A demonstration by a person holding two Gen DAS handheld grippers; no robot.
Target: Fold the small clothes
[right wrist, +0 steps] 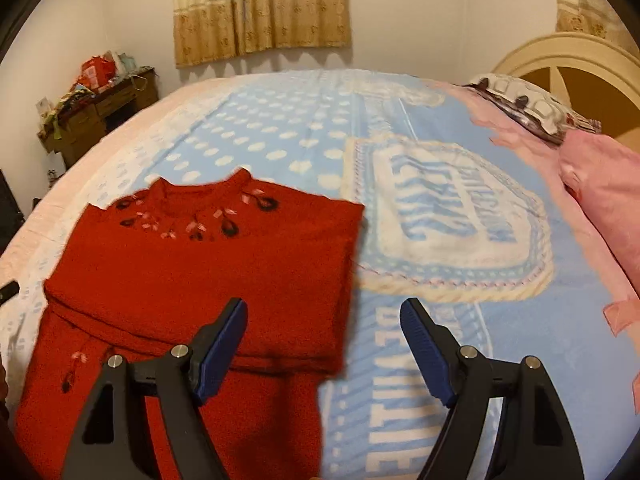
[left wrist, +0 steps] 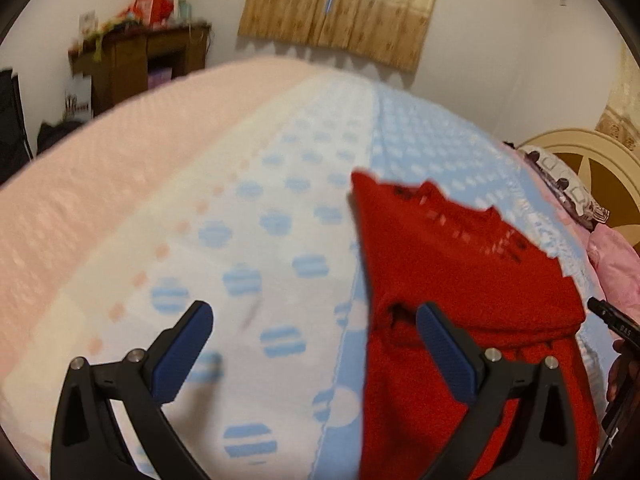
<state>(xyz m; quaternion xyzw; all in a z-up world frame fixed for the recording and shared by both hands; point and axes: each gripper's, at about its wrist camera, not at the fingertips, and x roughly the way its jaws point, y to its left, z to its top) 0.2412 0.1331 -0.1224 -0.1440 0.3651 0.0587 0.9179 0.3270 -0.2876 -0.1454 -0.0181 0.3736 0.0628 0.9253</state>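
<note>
left wrist view shows the left gripper (left wrist: 314, 330) with its jaws spread wide and nothing between them, hovering over a bed (left wrist: 120, 208) covered by a blanket with pink, white and blue bands and blue dots. the red sweater (left wrist: 460, 280) lies on the blanket to the right of this gripper; the right finger of the gripper shows in front of the sweater's left part, though whether it touches the knit cannot be told. a dark tool edge and part of a hand (left wrist: 620, 364) show at the far right border.

right wrist view shows the right gripper (right wrist: 324, 320), its jaws also spread and holding nothing. the sweater (right wrist: 208, 272) lies flat on the blue blanket (right wrist: 480, 320) at the left, collar toward the far side, with dark and pink embroidery below the neck. its sides look folded in, and a fold runs across it near the gripper. the left finger of this gripper shows in front of the sweater's near right part, the right finger over the blanket's lettering. pink bedding (right wrist: 600, 184) and a cream headboard (right wrist: 568, 60) sit at the right, a curtain (right wrist: 260, 8) on the far wall, and a cluttered wooden cabinet (right wrist: 100, 112) at the far left.
</note>
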